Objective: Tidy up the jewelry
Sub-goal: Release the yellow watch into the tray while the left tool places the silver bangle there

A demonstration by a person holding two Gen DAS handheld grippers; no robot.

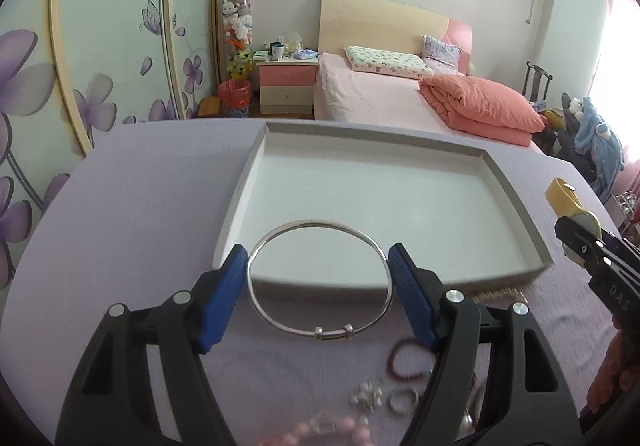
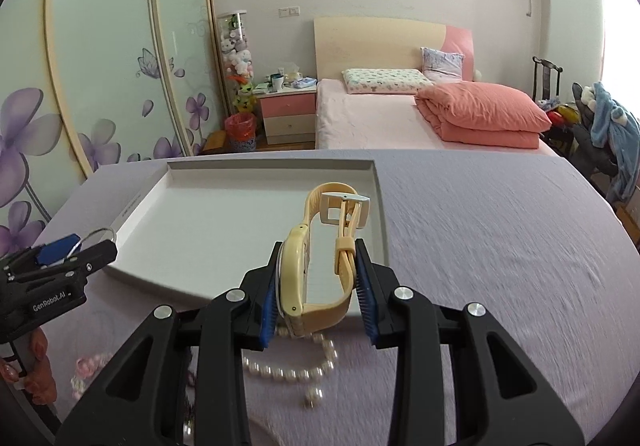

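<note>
- White tray (image 1: 256, 182): a shallow, rectangular, raised-rim tray lying flat on the lavender cloth-covered table (image 1: 140, 206); its floor shows no jewelry lying on it in either view.
- My left gripper (image 1: 318, 266): the blue pads press against the two opposite sides of a silver bangle (image 1: 320, 330), the jaws spread as wide as the ring itself. The bangle is lifted off the cloth and hangs over the near rim of the tray.
- Silver bangle, appearance: a thin, smooth, round hoop with two small sliding beads on its near arc.
- My right gripper (image 2: 318, 278): closed partway on a cream-yellow wristwatch (image 2: 296, 286), case against the left pad, strap loop against the right. It is held above the near right part of the tray.
- Wristwatch, appearance: rounded cream case, matching ribbed strap buckled into a loop, pale buckle (image 2: 346, 206) at the far end.
- Loose pieces on the cloth near me: a pearl strand (image 2: 288, 370), a dark red bead bracelet (image 1: 404, 362), a small silver ring (image 1: 404, 400), a white bead cluster (image 1: 368, 398) and a blurred pink bead bracelet (image 1: 332, 430).
</note>
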